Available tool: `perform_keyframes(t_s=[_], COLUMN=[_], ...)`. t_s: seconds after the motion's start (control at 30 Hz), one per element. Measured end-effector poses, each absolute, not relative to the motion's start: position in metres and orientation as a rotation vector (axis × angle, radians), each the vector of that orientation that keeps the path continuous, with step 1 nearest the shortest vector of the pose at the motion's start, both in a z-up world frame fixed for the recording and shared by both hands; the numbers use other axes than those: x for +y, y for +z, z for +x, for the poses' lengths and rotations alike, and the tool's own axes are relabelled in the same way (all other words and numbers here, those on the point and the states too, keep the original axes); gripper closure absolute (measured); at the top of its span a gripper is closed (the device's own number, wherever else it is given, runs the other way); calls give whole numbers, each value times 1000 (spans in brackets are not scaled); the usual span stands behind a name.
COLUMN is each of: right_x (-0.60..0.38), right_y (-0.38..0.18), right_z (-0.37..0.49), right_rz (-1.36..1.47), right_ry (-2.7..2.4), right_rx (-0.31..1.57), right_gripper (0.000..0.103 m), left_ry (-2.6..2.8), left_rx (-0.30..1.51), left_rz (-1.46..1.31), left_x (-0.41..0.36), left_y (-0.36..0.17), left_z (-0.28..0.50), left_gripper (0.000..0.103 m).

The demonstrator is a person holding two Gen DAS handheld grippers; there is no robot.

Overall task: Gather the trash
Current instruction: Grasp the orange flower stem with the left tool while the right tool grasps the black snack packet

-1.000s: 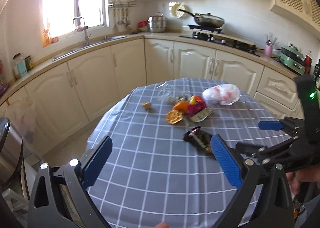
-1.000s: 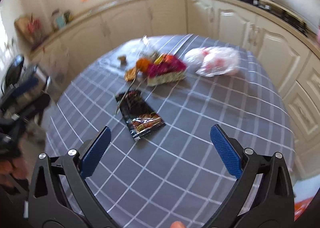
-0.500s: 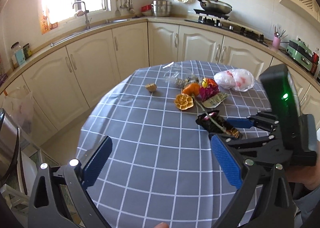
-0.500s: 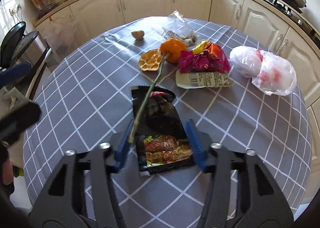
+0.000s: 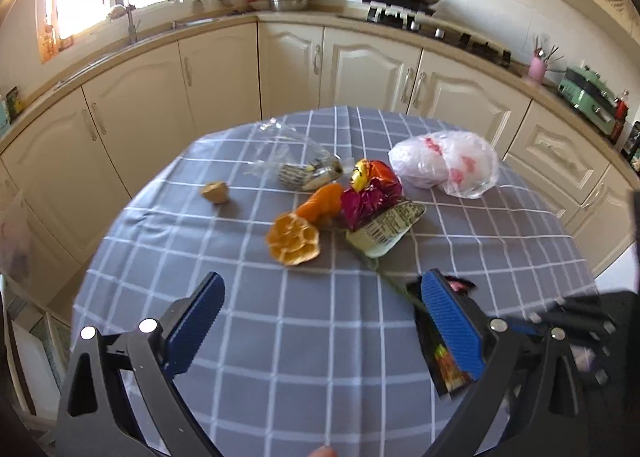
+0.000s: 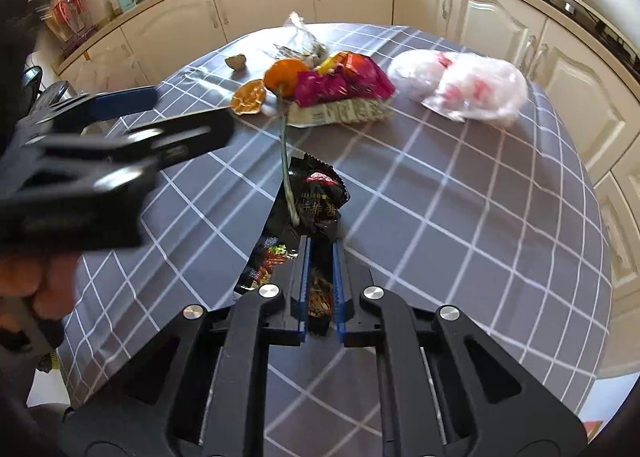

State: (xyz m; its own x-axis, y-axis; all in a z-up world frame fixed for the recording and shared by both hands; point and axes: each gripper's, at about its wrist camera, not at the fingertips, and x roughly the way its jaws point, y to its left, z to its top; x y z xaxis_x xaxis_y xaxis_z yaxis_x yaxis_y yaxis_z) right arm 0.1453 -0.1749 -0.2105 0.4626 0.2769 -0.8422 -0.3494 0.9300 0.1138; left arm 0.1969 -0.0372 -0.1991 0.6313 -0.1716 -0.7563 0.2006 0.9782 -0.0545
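Your right gripper (image 6: 320,289) sits low in the centre of its own view, its two blue pads pinched tight on the near end of a black snack wrapper (image 6: 316,193); the wrapper's far end lies crumpled on the checked cloth of the counter (image 6: 460,217), and a thin green stem (image 6: 285,161) crosses it, running up toward the pile; that stem may drag along when you lift, so raise slowly. Gripping the wrapper by its edge looks sensible, since the flat foil gives little else to catch.

Your left gripper (image 5: 320,321) fills the bottom of its view with jaws wide apart and nothing between them; it points at bare cloth just short of the orange peel (image 5: 294,239), probably lined up for the next piece.

The rest of the trash waits at mid-frame: a second peel (image 5: 322,204), a red and purple wrapper (image 5: 372,191) on a barcoded label (image 5: 386,227), a clear bag (image 5: 304,169) behind, a small brown scrap (image 5: 215,192) to the left, and a white plastic bag (image 5: 444,163) at upper right; no bin can be seen for certain.
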Motion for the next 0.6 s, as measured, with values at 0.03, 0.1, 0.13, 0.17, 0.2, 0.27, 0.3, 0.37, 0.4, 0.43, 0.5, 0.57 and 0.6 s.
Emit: perform_keyframes(t_s=[0.03, 0.1, 0.13, 0.17, 0.2, 0.27, 0.3, 0.37, 0.4, 0.43, 0.5, 0.57, 0.6], right_x=[-177, -180, -181, -182, -183, -185, -187, -190, -192, -194, -198, -204, -207], right_y=[-210, -211, -211, -211, -210, -210, -210, -210, -210, -210, -208, -206, -206], right_z=[144, 142, 142, 142, 141, 141, 140, 138, 138, 137, 135, 135, 133], right_rz=[-72, -64, -60, -53, -49, -38, -31, -12, -2, 8, 27, 52, 66], right_ry=[385, 383, 383, 382, 379, 368, 365, 362, 360, 357, 355, 355, 354], right_rx=[1019, 1018, 1018, 1017, 1017, 1015, 1015, 1012, 1010, 1008, 1002, 995, 993], right_gripper=[93, 93, 93, 93, 93, 93, 93, 93, 93, 93, 95, 96, 96], left_ry=[-208, -207, -208, -211, -222, -205, -214, -226, -237, -252, -277, -297, -299], left_rx=[878, 901, 918, 927, 948, 956, 962, 970, 971, 970, 965, 960, 957], left_rz=[31, 26, 22, 16, 11, 50, 50, 37, 30, 28, 21, 20, 18], left_x=[-43, -52, -57, -60, -63, -70, -71, -67, -64, -61, -53, -47, -43], left_y=[-204, -212, -217, -220, -225, -230, -230, -231, -231, -232, -231, -230, -229], left_z=[205, 214, 220, 223, 228, 231, 232, 230, 228, 225, 216, 204, 198], left_gripper=[6, 7, 7, 14, 44, 68, 86, 96, 99, 100, 100, 100, 100])
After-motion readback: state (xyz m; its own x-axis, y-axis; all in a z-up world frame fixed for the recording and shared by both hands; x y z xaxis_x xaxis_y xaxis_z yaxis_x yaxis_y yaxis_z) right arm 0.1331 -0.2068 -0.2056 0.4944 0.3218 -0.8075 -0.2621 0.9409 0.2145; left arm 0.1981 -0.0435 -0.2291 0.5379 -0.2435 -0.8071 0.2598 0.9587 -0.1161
